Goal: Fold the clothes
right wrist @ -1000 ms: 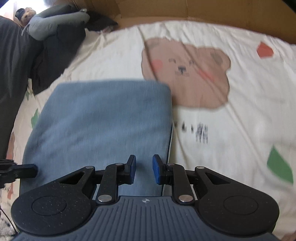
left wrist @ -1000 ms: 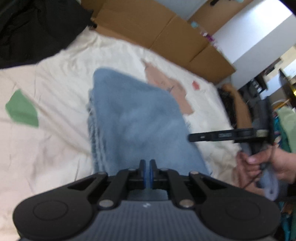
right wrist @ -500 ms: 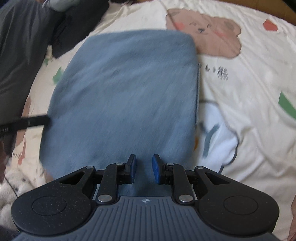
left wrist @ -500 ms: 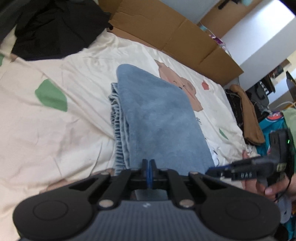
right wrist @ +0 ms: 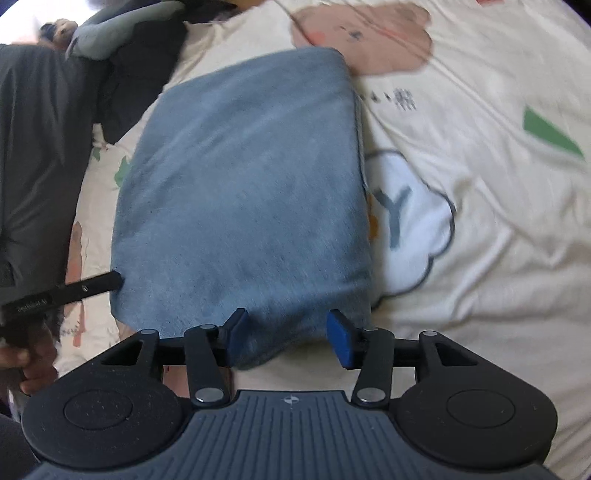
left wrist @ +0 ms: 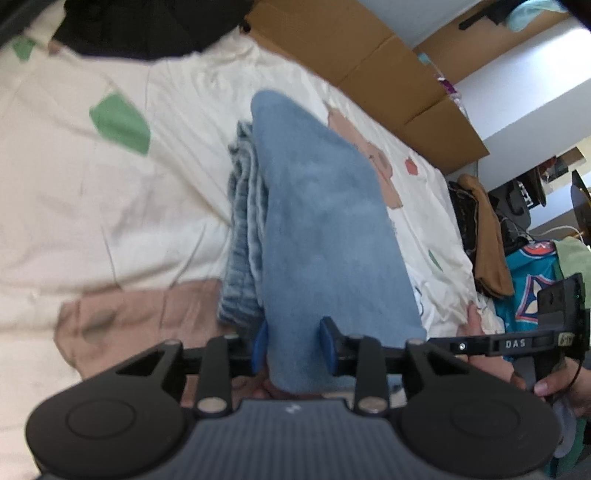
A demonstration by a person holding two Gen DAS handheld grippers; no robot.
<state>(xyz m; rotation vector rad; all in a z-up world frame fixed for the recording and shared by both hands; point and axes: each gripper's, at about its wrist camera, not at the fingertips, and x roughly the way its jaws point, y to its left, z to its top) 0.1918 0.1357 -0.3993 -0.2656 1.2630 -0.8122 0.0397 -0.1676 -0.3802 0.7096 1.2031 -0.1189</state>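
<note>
While the left gripper [left wrist: 294,349] sits right at the near corner of the folded blue towel [left wrist: 325,236], its blue pads have just been spreading apart, and the towel's edge runs up between them without either pad clearly pressing on it, so it looks let go. Same deal on the other side: the right gripper [right wrist: 288,338] has its jaws freshly widened too, with the towel's near hem [right wrist: 258,343] lying loose in the gap, closer to the left pad. The towel itself lies flat on the cream bedsheet [right wrist: 480,229], folded into a thick rectangle with the layered edges showing along its left side in the left wrist view. Just past its far end there's a brown bear print [right wrist: 369,40] on the sheet, plus a white cloud print [right wrist: 413,221] tucked beside its right edge. Further back, dark clothes [left wrist: 140,26] are piled up, and cardboard boxes [left wrist: 369,74] line the far side of the bed.
</note>
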